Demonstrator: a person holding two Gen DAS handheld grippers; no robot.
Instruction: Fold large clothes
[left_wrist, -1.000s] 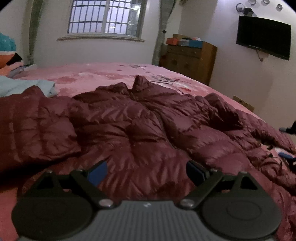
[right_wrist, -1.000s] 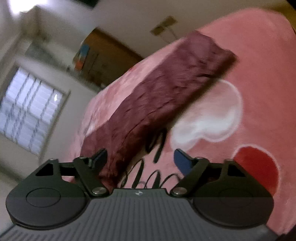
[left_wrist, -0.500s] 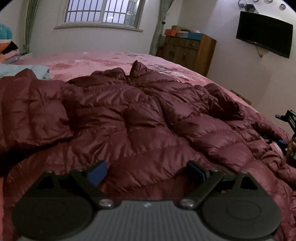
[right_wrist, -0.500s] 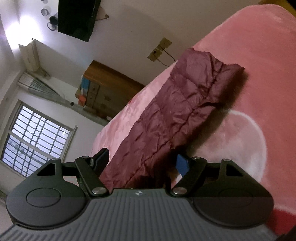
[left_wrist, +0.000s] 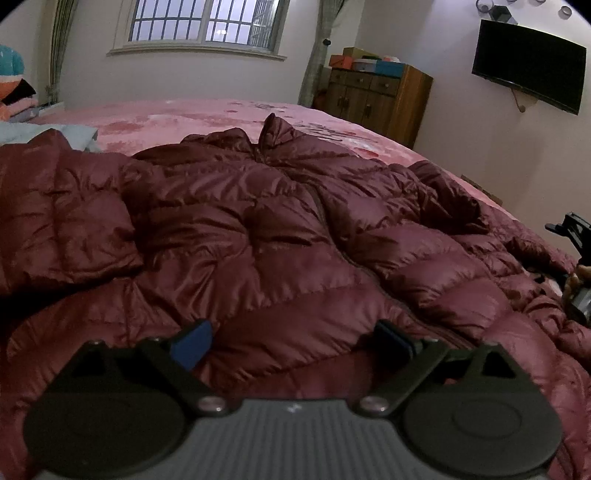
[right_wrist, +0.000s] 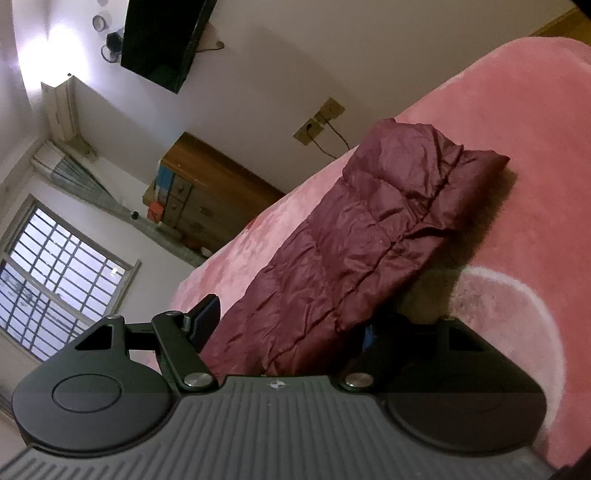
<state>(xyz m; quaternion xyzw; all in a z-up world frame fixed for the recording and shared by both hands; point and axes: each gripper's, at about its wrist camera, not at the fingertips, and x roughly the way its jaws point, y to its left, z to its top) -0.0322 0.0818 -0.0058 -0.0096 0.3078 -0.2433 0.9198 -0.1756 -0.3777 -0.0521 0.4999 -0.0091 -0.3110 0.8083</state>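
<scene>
Lying between the spread right claw (right_wrist: 284, 325) fingers: jacket sleeve (right_wrist: 376, 232) (maroon).

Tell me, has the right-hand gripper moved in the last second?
Yes. The right gripper has moved in over the sleeve, which now lies between its jaws; the pink blanket's white circle has slid rightward.

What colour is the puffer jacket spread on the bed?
Dark maroon, glossy and quilted. The jacket shows best in the left wrist view, lying on the pink bed cover.

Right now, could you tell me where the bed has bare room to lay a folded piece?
Bare pink blanket lies beyond the maroon down jacket, toward the window, and beside its sleeve in the right wrist view. The near bed is jacket-covered.
</scene>
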